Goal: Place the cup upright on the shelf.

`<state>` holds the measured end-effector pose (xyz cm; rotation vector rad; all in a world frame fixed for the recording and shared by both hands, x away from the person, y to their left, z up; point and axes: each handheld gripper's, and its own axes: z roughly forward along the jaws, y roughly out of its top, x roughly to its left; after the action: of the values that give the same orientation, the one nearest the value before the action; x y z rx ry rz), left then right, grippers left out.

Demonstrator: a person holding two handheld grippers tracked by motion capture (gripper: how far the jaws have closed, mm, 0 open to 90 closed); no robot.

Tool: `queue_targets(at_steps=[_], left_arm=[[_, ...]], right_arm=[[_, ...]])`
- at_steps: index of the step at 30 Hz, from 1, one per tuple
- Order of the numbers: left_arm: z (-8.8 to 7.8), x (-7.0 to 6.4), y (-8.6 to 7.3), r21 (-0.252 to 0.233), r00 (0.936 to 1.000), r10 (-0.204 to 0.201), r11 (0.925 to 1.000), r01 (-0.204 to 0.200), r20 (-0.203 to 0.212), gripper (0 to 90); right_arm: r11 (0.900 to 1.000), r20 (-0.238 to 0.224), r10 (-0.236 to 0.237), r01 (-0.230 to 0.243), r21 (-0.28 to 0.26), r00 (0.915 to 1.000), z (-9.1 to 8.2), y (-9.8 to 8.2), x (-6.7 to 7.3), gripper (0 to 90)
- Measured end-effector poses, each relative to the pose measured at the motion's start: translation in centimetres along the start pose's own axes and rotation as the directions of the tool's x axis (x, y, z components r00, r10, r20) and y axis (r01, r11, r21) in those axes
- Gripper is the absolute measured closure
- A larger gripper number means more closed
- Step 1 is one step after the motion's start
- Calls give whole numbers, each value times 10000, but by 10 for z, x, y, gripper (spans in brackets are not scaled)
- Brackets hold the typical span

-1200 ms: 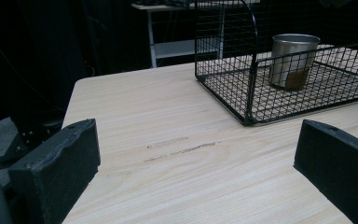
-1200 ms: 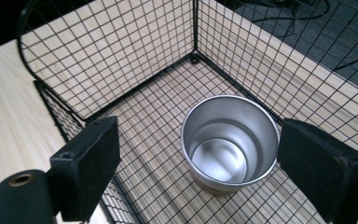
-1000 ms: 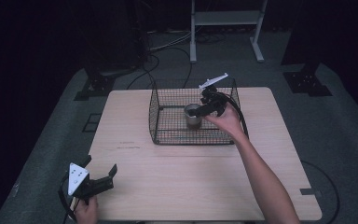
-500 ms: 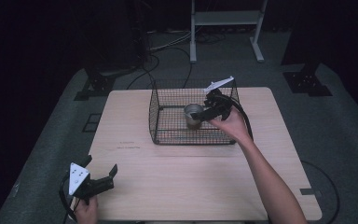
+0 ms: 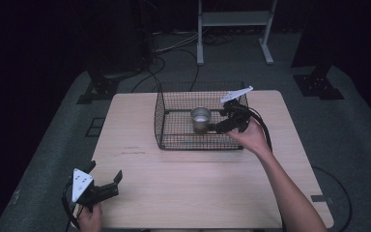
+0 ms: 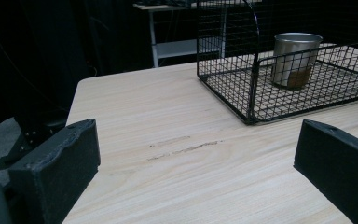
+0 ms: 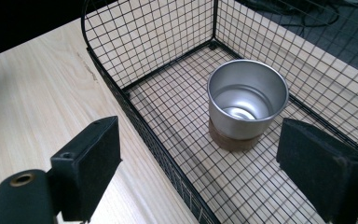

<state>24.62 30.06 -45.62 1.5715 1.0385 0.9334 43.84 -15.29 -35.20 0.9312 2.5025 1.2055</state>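
Wooden table (image 5: 198, 179), wire basket (image 5: 174, 130), metal cup (image 5: 201, 118)

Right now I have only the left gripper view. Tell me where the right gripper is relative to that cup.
Observer: The right gripper is inside the wire basket, just right of the metal cup, jaws open and clear of it.
Operator: Report what's in the cup.
Observer: Nothing. The right gripper view looks down into it and shows a bare shiny bottom.
Operator: Place my left gripper on the table for me.
Observer: The left gripper is open over the table's near-left corner, well apart from the basket.
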Motion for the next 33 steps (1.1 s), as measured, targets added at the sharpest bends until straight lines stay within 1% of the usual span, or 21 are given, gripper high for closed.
queue_targets(at_steps=[1, 4, 5, 8, 9, 11, 13, 14, 15, 19, 23, 26, 27, 29, 33], left_arm=[[0, 0, 0, 23, 10000, 23, 10000, -23, -8, 0], [0, 0, 0, -21, 10000, -12, 10000, 12, -19, 0], [0, 0, 0, -24, 10000, -9, 10000, 9, -35, 0], [0, 0, 0, -4, 10000, -31, 10000, 31, -22, 0], [0, 0, 0, 24, 10000, 15, 10000, -15, -21, 0], [0, 0, 0, 37, 10000, 42, 10000, -42, 2, 0], [0, 0, 0, 5, 10000, 28, 10000, -28, -16, 0], [0, 0, 0, 5, 10000, 28, 10000, -28, -16, 0], [0, 0, 0, 25, 10000, 22, 10000, -22, -12, 0], [0, -1, 0, 16, 10000, 33, 10000, -33, -20, 0], [0, -1, 0, 31, 10000, 53, 10000, -53, -5, 0], [0, -1, 0, 32, 10000, 51, 10000, -51, 3, 0], [0, -1, 0, 28, 10000, 56, 10000, -56, 5, 0], [0, -1, 0, -2, 10000, 27, 10000, -27, -12, 0], [1, -2, 0, 10, 10000, 8, 10000, -8, -3, 0]], right_arm=[[10000, -25, 53, -53, -39, 10000, -2, -2, 1, 128], [9999, -67, -25, 24, -135, 10000, -7, -8, 3, 128], [10000, -93, 18, -19, -84, 10000, -8, -10, 4, 128], [9999, -83, -64, 63, -101, 9999, -10, -13, 5, 128], [10000, -102, -57, 56, -76, 9999, -12, -17, 6, 128], [10000, -86, -40, 40, -69, 10000, -13, -18, 6, 128], [9999, -74, -23, 22, -126, 10000, -19, -25, 6, 128], [9999, -74, -23, 22, -126, 10000, -19, -25, 6, 128], [9998, -69, 13, -15, -194, 10000, -23, -30, 7, 128], [9997, -14, -74, 74, -229, 10000, -28, -37, 9, 129], [9993, -75, 48, -51, -375, 10000, -37, -51, 12, 129], [9991, -65, 61, -63, -411, 10000, -39, -55, 12, 129], [9991, -84, 91, -95, -425, 9999, -40, -61, 13, 129], [9988, -119, 155, -160, -463, 9998, -42, -66, 14, 129], [9988, -46, 104, -106, -488, 9999, -44, -75, 16, 129]])
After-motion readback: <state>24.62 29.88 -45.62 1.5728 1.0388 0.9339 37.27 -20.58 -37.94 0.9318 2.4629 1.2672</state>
